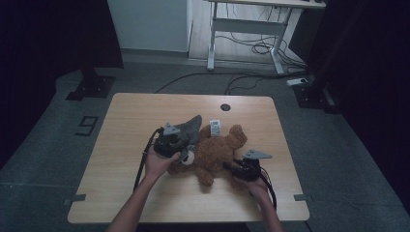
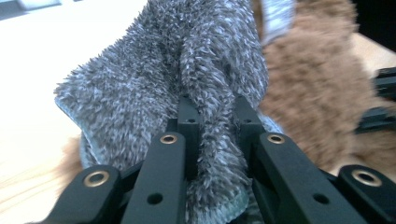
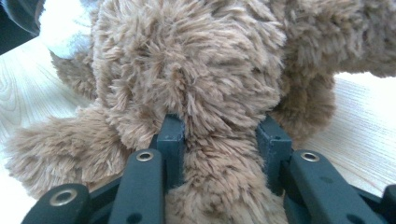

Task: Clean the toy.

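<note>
Two tongs are engaged: left tongs (image 2: 212, 107) pinch the grey towel (image 2: 159, 84) over the teddy bear (image 1: 215, 150) on the table (image 1: 125, 145), right tongs (image 3: 222, 128) clamp its body; wiping likely follows.

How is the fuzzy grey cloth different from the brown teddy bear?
The grey cloth is thin and floppy; the brown teddy bear is plump and stuffed. The cloth is pinched in the left tongs and draped at the bear's head; the bear lies on the table, gripped by the right tongs. Both look fluffy.
</note>
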A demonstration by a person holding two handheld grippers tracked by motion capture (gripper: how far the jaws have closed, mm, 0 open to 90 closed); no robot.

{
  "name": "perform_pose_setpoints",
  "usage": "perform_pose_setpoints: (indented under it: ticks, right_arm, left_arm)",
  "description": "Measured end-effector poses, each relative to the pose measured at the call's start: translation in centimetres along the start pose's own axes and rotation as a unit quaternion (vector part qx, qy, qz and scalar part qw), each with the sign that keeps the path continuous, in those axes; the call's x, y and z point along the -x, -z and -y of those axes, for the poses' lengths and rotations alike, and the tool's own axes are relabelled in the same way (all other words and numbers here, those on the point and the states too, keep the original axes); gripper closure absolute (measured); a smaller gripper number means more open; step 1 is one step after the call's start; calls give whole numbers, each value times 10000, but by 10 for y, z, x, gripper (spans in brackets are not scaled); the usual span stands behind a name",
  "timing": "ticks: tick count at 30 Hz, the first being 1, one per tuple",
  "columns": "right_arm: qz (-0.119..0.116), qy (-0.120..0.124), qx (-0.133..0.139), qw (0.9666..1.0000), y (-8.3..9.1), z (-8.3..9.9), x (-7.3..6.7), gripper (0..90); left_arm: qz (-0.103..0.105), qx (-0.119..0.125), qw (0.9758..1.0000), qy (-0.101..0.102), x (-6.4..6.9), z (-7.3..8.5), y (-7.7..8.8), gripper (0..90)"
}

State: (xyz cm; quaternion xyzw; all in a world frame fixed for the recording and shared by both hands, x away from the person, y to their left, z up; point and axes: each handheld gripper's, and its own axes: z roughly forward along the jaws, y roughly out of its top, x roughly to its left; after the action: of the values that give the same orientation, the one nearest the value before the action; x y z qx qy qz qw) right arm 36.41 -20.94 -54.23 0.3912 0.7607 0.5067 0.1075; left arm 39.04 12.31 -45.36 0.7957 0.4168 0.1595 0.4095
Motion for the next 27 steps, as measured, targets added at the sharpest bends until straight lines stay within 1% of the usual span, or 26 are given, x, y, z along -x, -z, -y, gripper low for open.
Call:
perform_pose_setpoints:
  ticks: [1, 2, 4, 6, 7, 8, 9, 10, 11, 14, 15, 16, 18, 19, 20, 22, 23, 24, 25, 26, 27]
  right_arm:
    - [2, 1, 1, 10000, 0, 0, 0, 615]
    - [0, -7, 3, 10000, 0, 0, 0, 615]
    - [-5, -24, 5, 10000, 0, 0, 0, 615]
    - [-1, -25, 2, 10000, 0, 0, 0, 615]
    - [-2, -27, -1, 10000, 0, 0, 0, 615]
    - [-3, -30, -2, 10000, 0, 0, 0, 615]
    - [-4, -32, -4, 10000, 0, 0, 0, 615]
    - [-4, -32, -4, 10000, 0, 0, 0, 615]
    - [-6, -38, -11, 10000, 0, 0, 0, 615]
    - [-14, -62, -8, 10000, -1, 1, 1, 615]
    - [-28, -78, -5, 10000, -2, 0, 1, 615]
    - [-24, -86, -3, 10000, -3, 0, 1, 615]
    - [10, -58, -16, 10000, -6, -2, 1, 616]
    - [27, -46, -21, 10000, -7, -3, 2, 616]
    - [55, -51, -22, 10000, -9, -5, 3, 615]
    - [119, -47, 25, 9999, -13, -8, 6, 615]
    - [161, -48, 75, 9998, -14, -9, 9, 615]
    - [173, -107, 104, 9997, -15, -9, 12, 615]
    - [168, -136, 120, 9997, -16, -10, 14, 615]
    - [151, -149, 111, 9997, -16, -10, 16, 615]
    - [151, -147, 106, 9997, -16, -11, 17, 615]
  left_arm:
    - [0, 0, 10000, 0, 0, 0, 0, 783]
    - [-55, -23, 10000, 64, -9, 8, 4, 784]
    - [-138, -19, 9997, 187, -17, 18, 8, 784]
    - [-220, -82, 9993, 302, -26, 27, 10, 785]
    - [-220, -82, 9993, 302, -26, 27, 10, 785]
    - [-309, -204, 9985, 406, -33, 38, 11, 785]
    - [-331, -297, 9980, 448, -36, 44, 11, 786]
    - [-331, -297, 9980, 448, -36, 44, 11, 786]
    - [-364, -439, 9972, 474, -39, 56, 8, 786]
    - [-359, -655, 9961, 474, -39, 67, 0, 784]
    - [-359, -655, 9961, 474, -39, 67, 0, 784]
    - [-262, -680, 9960, 520, -38, 70, -7, 784]
    - [-241, -659, 9960, 558, -38, 69, -10, 786]
    - [-255, -645, 9959, 586, -39, 67, -12, 786]
    - [-322, -626, 9957, 606, -42, 60, -16, 786]
    - [-328, -643, 9954, 633, -45, 54, -17, 786]
    - [-305, -633, 9955, 639, -45, 52, -16, 785]
    - [-297, -612, 9958, 610, -45, 49, -14, 785]
    - [-297, -612, 9958, 610, -45, 49, -14, 784]
    - [-291, -518, 9965, 587, -46, 43, -5, 783]
    - [-296, -450, 9969, 577, -47, 40, -1, 782]
